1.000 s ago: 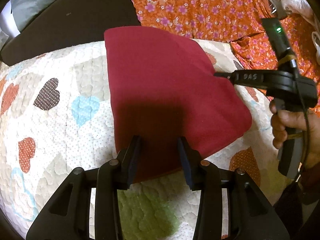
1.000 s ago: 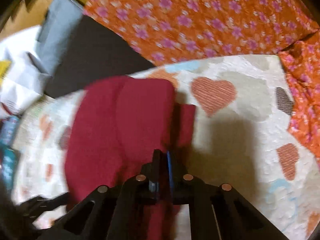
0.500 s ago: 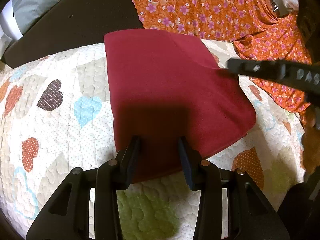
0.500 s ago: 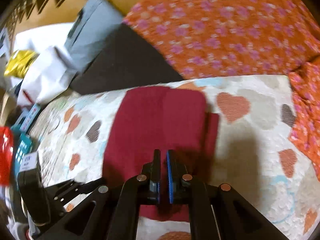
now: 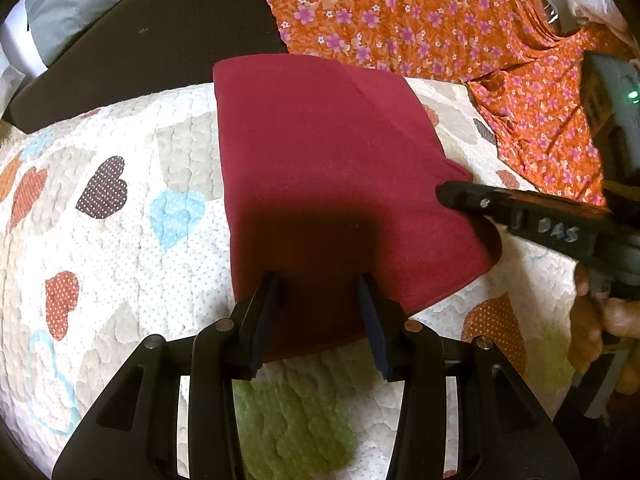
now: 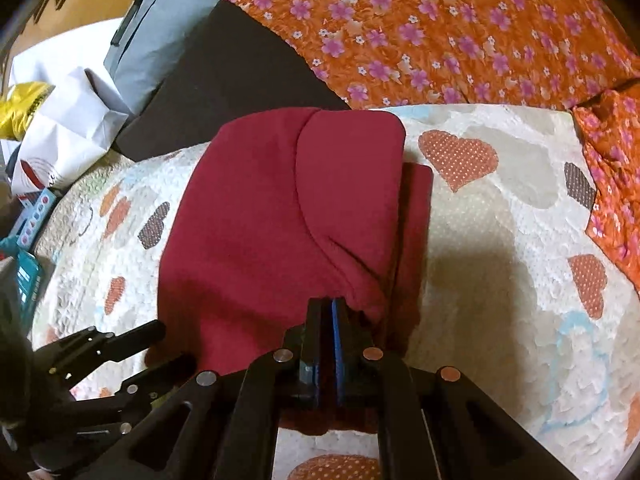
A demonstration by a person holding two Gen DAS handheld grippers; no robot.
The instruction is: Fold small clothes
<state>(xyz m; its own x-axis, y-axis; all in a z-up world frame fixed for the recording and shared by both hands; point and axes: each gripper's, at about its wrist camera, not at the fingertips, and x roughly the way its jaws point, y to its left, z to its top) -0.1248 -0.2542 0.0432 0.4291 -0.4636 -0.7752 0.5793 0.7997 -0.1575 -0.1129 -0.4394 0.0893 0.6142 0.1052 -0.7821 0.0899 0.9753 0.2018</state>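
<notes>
A dark red folded garment (image 5: 320, 168) lies flat on the heart-patterned quilt (image 5: 120, 216); it also shows in the right wrist view (image 6: 256, 216) with a folded flap on top. My left gripper (image 5: 318, 292) is open, its fingers over the garment's near edge, holding nothing. My right gripper (image 6: 331, 308) is shut, its tips at the garment's near right edge; whether cloth is pinched between them I cannot tell. The right gripper also shows in the left wrist view (image 5: 444, 194), at the garment's right side. The left gripper shows low at the left in the right wrist view (image 6: 152, 344).
An orange flowered cloth (image 5: 400, 12) lies behind and to the right of the quilt (image 6: 500, 208). A black pad (image 5: 140, 40) and a grey bag (image 6: 156, 32) sit behind at the left. White and yellow bags (image 6: 52, 120) and boxes are at the far left.
The right gripper came back down to the garment's right edge after lifting away half a second ago. The left gripper stayed open over the near edge. The garment stays folded.
</notes>
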